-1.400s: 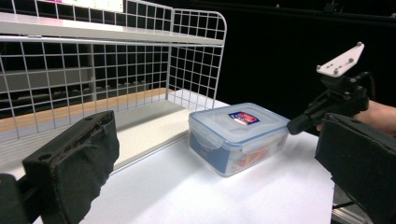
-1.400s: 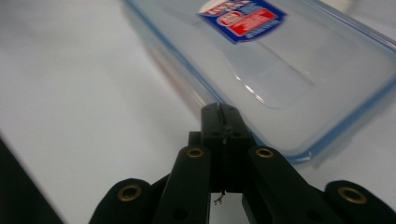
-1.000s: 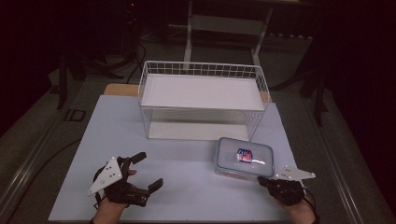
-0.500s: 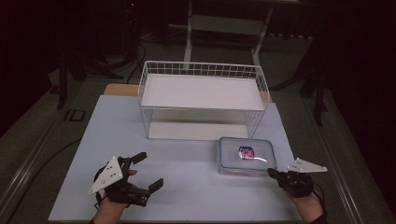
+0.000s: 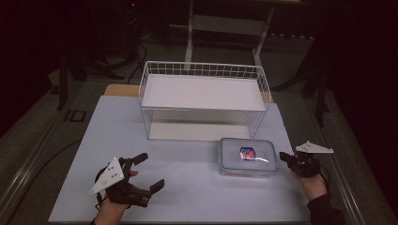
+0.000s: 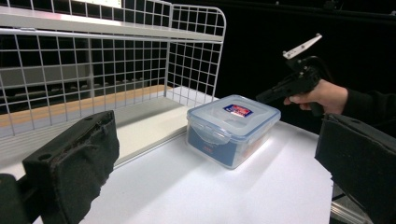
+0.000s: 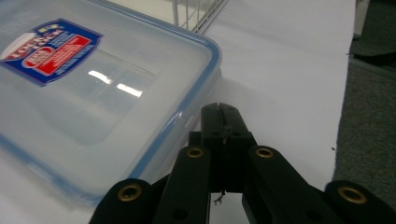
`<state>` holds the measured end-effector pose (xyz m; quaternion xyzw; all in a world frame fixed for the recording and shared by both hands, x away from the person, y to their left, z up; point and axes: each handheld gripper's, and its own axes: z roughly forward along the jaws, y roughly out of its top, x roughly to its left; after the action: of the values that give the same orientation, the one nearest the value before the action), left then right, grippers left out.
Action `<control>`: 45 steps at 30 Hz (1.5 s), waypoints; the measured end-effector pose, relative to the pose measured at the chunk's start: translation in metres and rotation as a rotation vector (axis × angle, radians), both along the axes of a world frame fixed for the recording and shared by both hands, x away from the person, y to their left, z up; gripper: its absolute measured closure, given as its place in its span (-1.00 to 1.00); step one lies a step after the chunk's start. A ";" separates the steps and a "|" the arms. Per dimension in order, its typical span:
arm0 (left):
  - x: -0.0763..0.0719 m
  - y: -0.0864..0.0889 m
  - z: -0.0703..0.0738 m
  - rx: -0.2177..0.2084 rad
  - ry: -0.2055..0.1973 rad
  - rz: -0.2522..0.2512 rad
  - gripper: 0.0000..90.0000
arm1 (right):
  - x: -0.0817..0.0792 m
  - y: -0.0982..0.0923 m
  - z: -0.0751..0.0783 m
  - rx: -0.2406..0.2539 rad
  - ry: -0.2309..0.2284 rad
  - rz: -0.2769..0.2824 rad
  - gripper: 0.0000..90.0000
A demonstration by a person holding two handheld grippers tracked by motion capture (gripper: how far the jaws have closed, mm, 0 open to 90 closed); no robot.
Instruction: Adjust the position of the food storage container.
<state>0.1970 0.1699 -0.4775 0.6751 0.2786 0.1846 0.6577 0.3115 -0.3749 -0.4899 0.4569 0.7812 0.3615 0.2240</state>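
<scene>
A clear plastic food box (image 5: 248, 156) with a blue-rimmed lid and a red and blue label lies on the white table, just in front of the wire shelf. My right gripper (image 5: 283, 156) is shut, with its tips close to the box's right side; in the right gripper view its pressed-together jaws (image 7: 223, 116) point past the corner of the box (image 7: 93, 88). My left gripper (image 5: 149, 171) stands wide open at the near left with nothing between its pads. The left gripper view shows the box (image 6: 232, 127) and the right gripper (image 6: 261, 97) beyond it.
A white wire shelf rack (image 5: 202, 96) stands at the back middle of the table (image 5: 112, 136). The table's right edge runs close beside my right hand. Dark floor and furniture legs surround the table.
My right gripper has moved to the right, from the box's near right corner to beside its right side. The left gripper has stayed still and open.
</scene>
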 end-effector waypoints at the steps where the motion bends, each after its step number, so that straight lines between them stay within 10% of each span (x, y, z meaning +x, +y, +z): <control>1: 0.000 0.000 0.000 0.001 0.001 -0.001 -1.00 | 0.000 0.000 0.000 0.000 0.000 0.000 1.00; 45: 0.001 -0.006 -0.004 0.019 0.030 -0.030 -1.00 | 0.015 0.094 0.003 0.025 0.009 0.218 1.00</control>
<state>0.1983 0.1638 -0.4818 0.6881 0.2764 0.1670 0.6499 0.3265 -0.2811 -0.4874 0.3735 0.8227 0.3916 0.1740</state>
